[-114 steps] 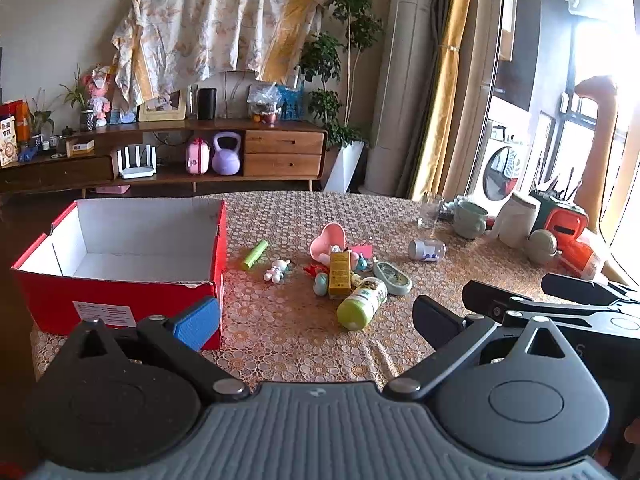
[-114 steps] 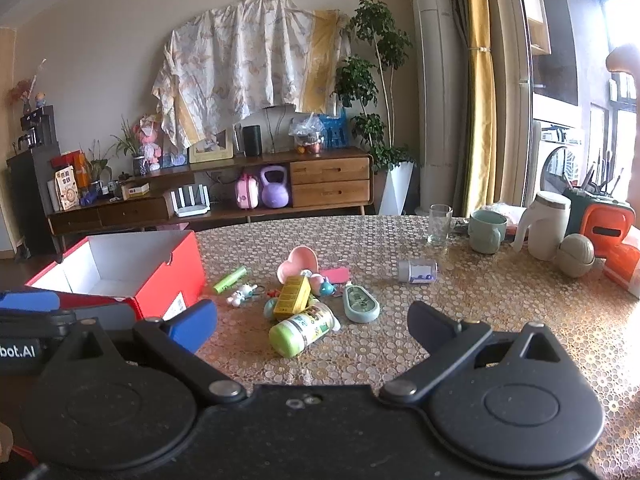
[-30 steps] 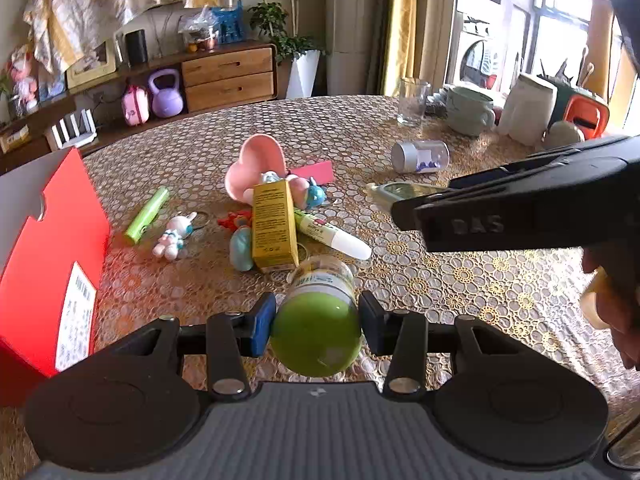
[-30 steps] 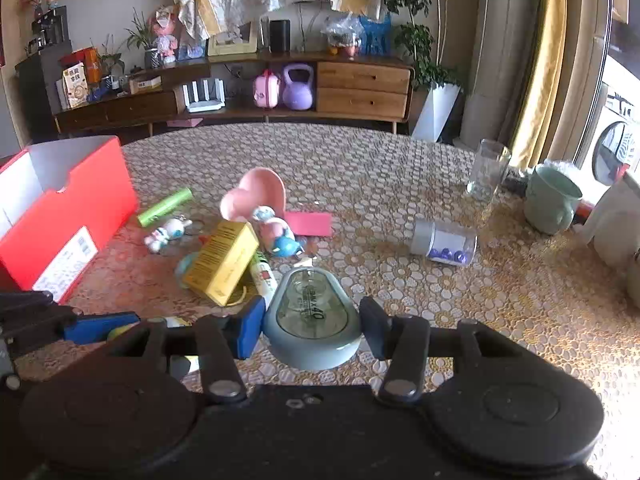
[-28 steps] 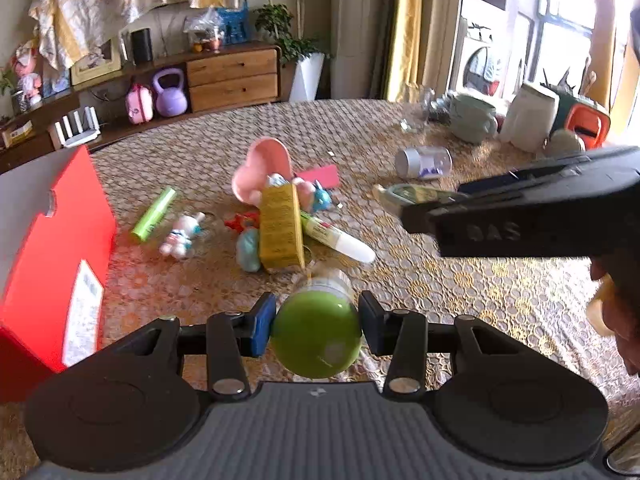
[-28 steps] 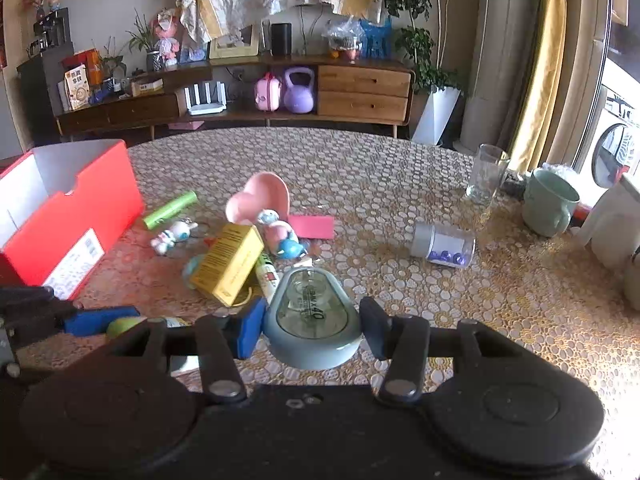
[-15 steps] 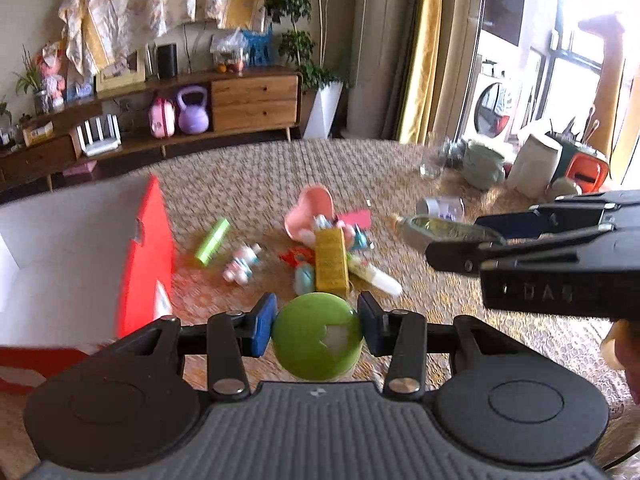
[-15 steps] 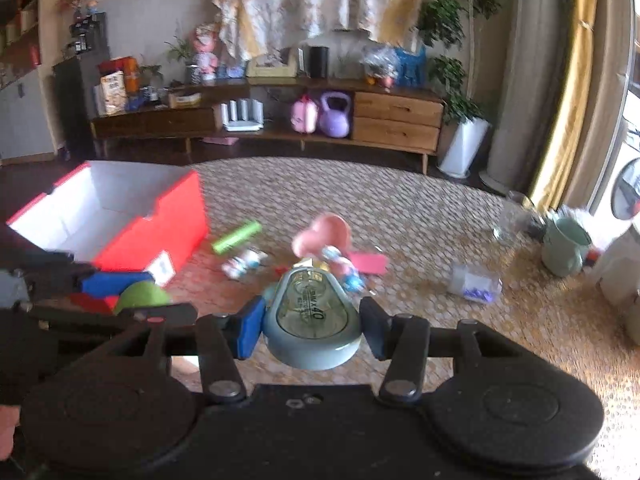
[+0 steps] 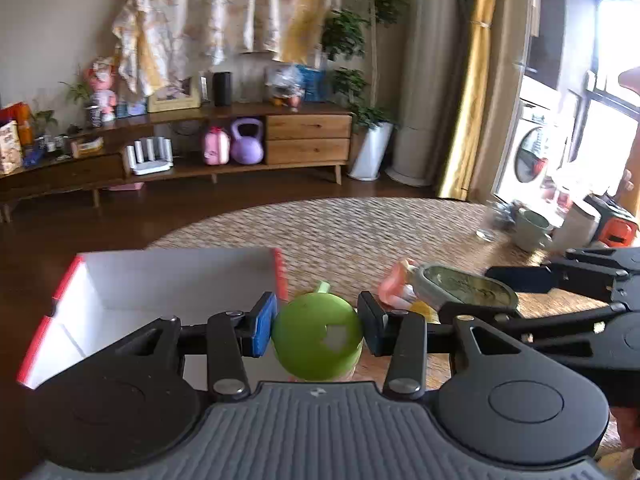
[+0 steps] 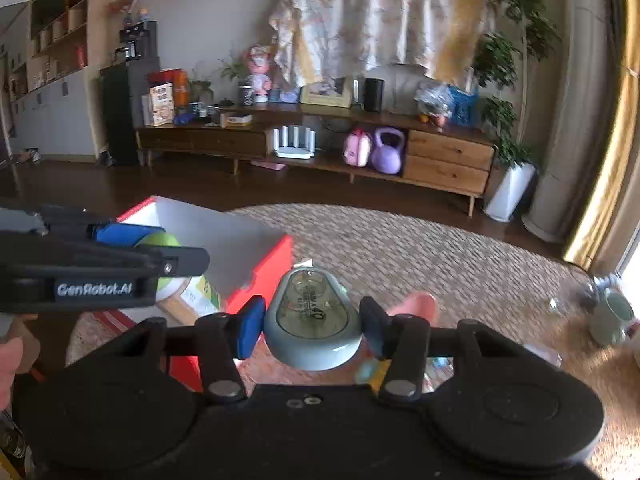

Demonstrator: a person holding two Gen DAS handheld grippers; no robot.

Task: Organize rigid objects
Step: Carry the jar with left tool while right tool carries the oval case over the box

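Both grippers are clamping cargo, the left gripper [image 9: 317,330] a green bottle [image 9: 317,340] and the right gripper [image 10: 312,330] a grey-green oval case [image 10: 314,320], risking collision above the red box [image 9: 176,280].

Home living room. Long wooden sideboard [image 10: 320,140] with drawers along the wall, purple kettlebell [image 10: 387,156], potted tree [image 10: 516,80], yellow curtains [image 9: 472,80], round table [image 9: 360,224] under a lace cloth.

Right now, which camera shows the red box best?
The left wrist view: the box shows its open white inside. In the right wrist view the left tool and green bottle cover much of it.
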